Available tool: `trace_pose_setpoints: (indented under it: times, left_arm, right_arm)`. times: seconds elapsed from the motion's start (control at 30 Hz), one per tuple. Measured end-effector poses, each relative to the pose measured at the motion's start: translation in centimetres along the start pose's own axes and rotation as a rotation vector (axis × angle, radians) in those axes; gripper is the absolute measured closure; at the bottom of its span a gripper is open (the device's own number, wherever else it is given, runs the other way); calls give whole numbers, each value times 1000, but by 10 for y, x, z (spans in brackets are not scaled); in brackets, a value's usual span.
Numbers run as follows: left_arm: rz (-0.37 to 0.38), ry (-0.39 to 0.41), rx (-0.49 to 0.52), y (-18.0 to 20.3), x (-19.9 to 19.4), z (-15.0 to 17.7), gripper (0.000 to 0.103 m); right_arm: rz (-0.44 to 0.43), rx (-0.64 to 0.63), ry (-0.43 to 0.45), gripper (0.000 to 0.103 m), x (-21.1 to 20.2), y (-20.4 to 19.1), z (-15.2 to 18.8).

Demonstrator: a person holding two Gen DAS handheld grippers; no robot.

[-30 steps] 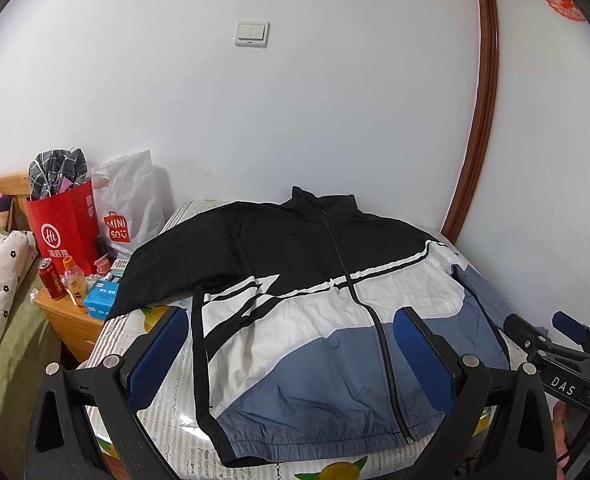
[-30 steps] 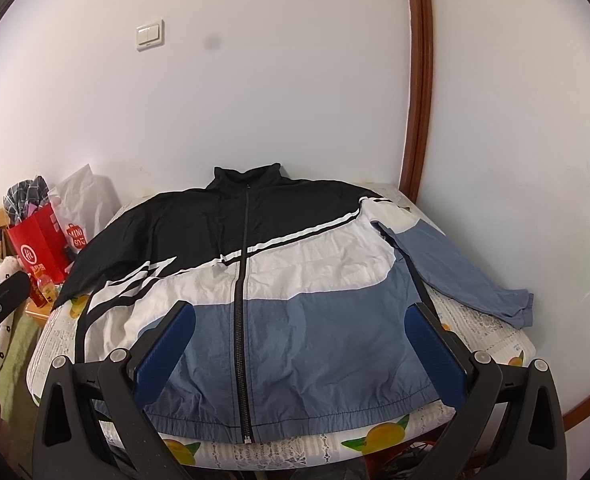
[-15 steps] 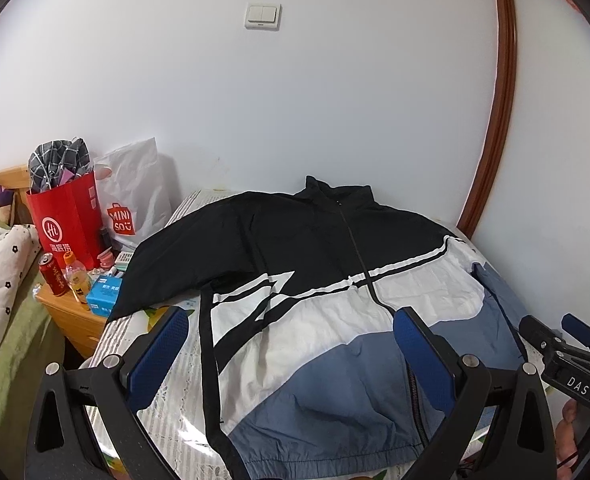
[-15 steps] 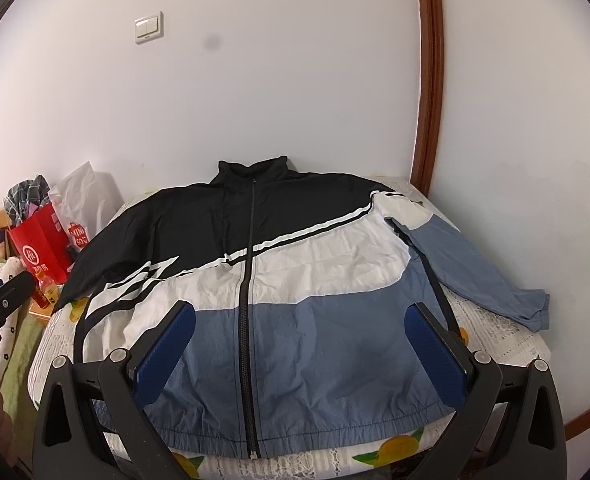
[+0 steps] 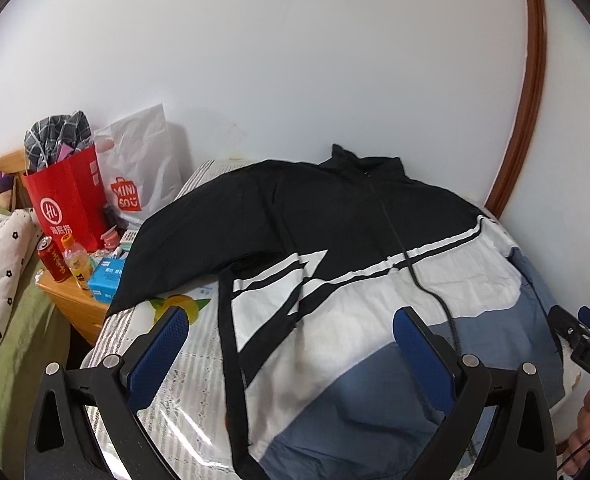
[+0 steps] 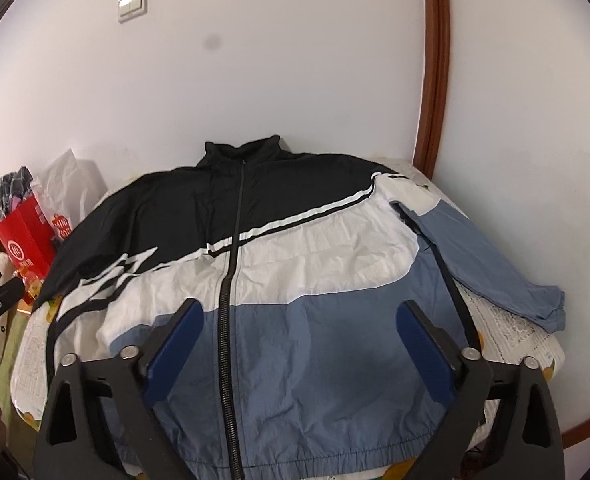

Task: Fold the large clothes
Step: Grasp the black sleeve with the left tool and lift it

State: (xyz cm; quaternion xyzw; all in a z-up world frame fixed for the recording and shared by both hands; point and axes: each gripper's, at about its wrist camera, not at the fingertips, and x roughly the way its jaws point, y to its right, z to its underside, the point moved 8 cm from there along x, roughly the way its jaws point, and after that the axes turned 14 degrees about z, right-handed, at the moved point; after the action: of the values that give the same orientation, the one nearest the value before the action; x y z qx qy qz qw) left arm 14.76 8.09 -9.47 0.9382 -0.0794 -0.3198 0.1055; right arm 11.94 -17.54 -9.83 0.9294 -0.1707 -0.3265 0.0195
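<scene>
A black, white and blue zip jacket (image 6: 295, 264) lies flat, front up, on the bed, collar toward the wall. It also shows in the left wrist view (image 5: 355, 272). Its blue right sleeve (image 6: 491, 256) stretches out to the bed's right edge. Its black left sleeve (image 5: 199, 240) runs down toward the bed's left edge. My left gripper (image 5: 291, 356) is open and empty above the jacket's lower left part. My right gripper (image 6: 299, 344) is open and empty above the blue lower front, right of the zip.
The bed (image 5: 183, 364) has a fruit-print cover. A wooden nightstand (image 5: 75, 304) at the left holds a red bag (image 5: 67, 204), a white bag (image 5: 139, 168), a can, a bottle and a blue box. White walls stand behind and right, with a brown trim (image 6: 431, 80).
Both grippers have moved forward and lower toward the jacket, which now fills more of each view. Both stay open. The jacket has not moved.
</scene>
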Motion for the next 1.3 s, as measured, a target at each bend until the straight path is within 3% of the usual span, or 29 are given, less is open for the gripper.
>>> trace_pose_setpoints:
  times: [0.2,0.53,0.77,0.87,0.97,1.07,1.17,1.23,1.3]
  left_arm:
    - [-77,-47,-39,-59,25,7,0]
    - [-197,-168,-137,-160,67,38,7]
    - [-273,-203,-124,-195,91,41,10]
    - [-235,-196,-169,-204,98,36,11]
    - [-251,-191,-176,-210,103,29,14]
    - [-251,-180,-200,-216,108,24,23]
    - [-266,-165,-223,-224,110,17,41]
    - [-273,-162,-214,-225,110,12,73]
    - [-261,-175,-210,-223,111,7,89]
  right_arm:
    - [2,-45,-56,28,37,-17,5]
    - [19,-44,-160,28,92,-39,20]
    - [38,-76,-187,28,110,-56,17]
    - [52,-98,-189,28,117,-60,12]
    - [78,-118,-186,28,122,-60,7]
    - [105,-128,-184,28,128,-57,3]
    - [123,-131,-179,28,132,-53,-4]
    - [123,-126,-174,28,132,-51,-9]
    - [119,-128,-161,28,130,-49,-14]
